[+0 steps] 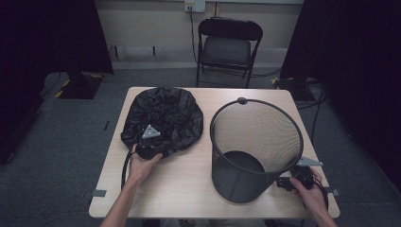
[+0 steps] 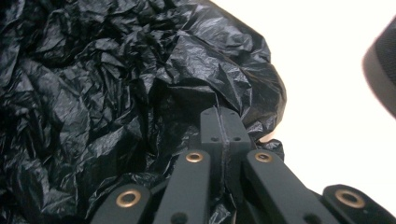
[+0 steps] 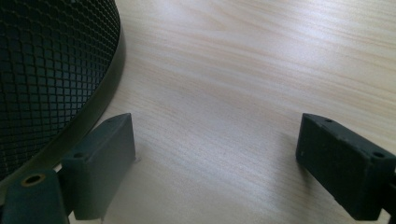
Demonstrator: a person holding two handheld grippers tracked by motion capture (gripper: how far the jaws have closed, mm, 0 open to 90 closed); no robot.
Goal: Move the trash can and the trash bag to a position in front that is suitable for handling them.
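Note:
A crumpled black plastic bag [image 1: 163, 116] lies in a heap on the back left of the wooden table [image 1: 189, 179]. My left gripper [image 1: 150, 142] sits at the bag's near edge. In the left gripper view its jaws [image 2: 220, 123] are pressed together with a fold of the bag [image 2: 116, 79] pinched between them. A black wire-mesh waste bin [image 1: 255, 142] stands upright on the right half of the table. My right gripper [image 1: 286, 183] rests low beside the bin's base, at its right. In the right gripper view it [image 3: 217, 154] stands open over bare table, with the bin's wall [image 3: 46, 70] just left of it.
A black folding chair [image 1: 229, 45] stands beyond the table's far edge. Cables run across the floor at the back right. Bare tabletop [image 1: 184, 165] lies between the bag and the bin. The bin's rim [image 2: 383, 70] shows at the right edge of the left gripper view.

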